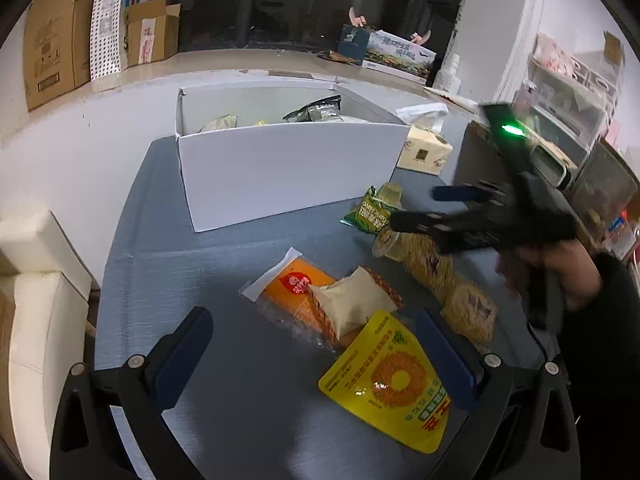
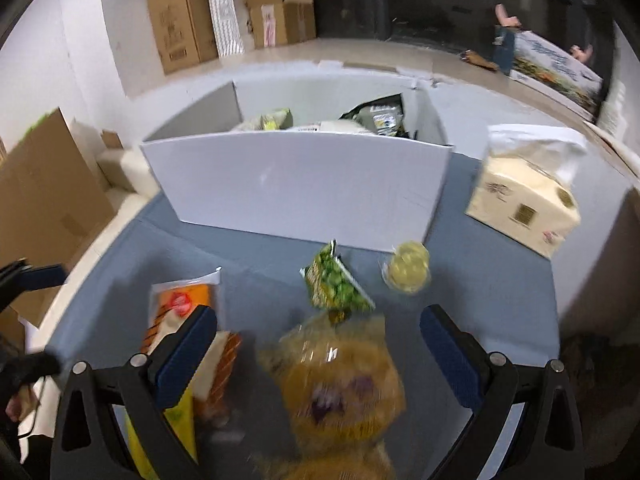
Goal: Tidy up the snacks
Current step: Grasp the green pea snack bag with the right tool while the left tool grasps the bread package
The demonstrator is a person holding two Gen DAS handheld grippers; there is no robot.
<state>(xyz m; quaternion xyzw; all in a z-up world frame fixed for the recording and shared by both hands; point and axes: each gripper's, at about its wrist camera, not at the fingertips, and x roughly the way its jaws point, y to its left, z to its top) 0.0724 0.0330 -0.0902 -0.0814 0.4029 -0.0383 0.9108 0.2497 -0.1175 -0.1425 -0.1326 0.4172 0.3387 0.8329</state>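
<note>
A white open box [image 1: 280,168] [image 2: 300,192] stands at the back of the blue-grey table and holds several snack packs. In front of it lie an orange packet [image 1: 296,284] [image 2: 180,302] with a beige sachet [image 1: 352,304] on it, a yellow pouch [image 1: 388,380], a green packet [image 1: 370,212] [image 2: 336,288], a jelly cup [image 2: 408,272] and a clear bag of golden snacks [image 1: 440,268] [image 2: 340,376]. My left gripper [image 1: 312,316] hangs open over the orange packet and yellow pouch. My right gripper [image 1: 416,208] [image 2: 320,316] is open just above the clear bag, which looks blurred.
A cream tissue box [image 1: 424,152] [image 2: 524,208] sits right of the white box. Cardboard boxes [image 1: 56,36] line the ledge behind. A cream seat [image 1: 36,280] stands left of the table [image 1: 240,360]. A person's hand [image 1: 560,276] holds the right gripper.
</note>
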